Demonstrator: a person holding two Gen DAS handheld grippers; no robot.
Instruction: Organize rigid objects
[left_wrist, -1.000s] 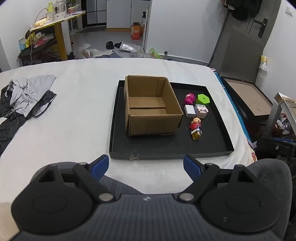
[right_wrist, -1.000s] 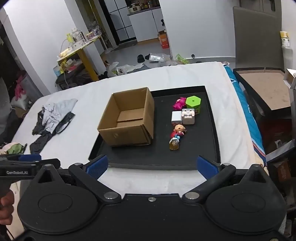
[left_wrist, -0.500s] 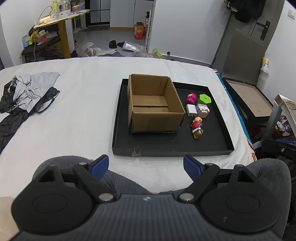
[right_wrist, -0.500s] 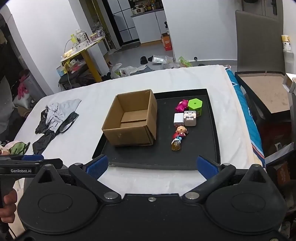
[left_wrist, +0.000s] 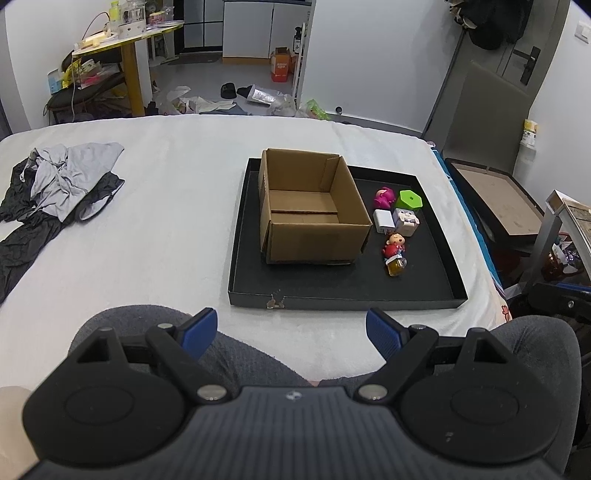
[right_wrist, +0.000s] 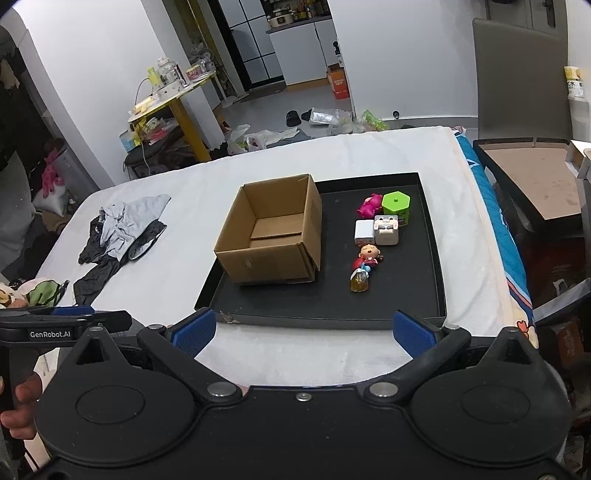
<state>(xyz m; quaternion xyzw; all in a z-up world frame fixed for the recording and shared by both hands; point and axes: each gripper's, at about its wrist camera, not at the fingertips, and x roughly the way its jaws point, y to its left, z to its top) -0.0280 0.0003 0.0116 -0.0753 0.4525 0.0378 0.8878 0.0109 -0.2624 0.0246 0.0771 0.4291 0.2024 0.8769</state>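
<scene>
Sitting on black tray (left_wrist: 255, 236): open cardboard box (left_wrist: 314, 210), six trinkets beside.

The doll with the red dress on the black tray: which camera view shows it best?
The right wrist view: the doll lies face up, its face and red dress clear. In the left wrist view it looks smaller and its face is hard to read.

Both views look forward and steeply down along their own gripper, from the near edge of the white-covered bed (left_wrist: 155, 206), well back from the things on it. The left wrist view faces the black tray (left_wrist: 343, 291) almost square on, above the person's grey-clad knees (left_wrist: 236, 354). The right wrist view looks from further right and angles leftward. Both share the tray, the cardboard box (right_wrist: 273, 236), the small toys (right_wrist: 376, 236), the crumpled clothes (left_wrist: 62, 184) and the cluttered floor beyond.
</scene>
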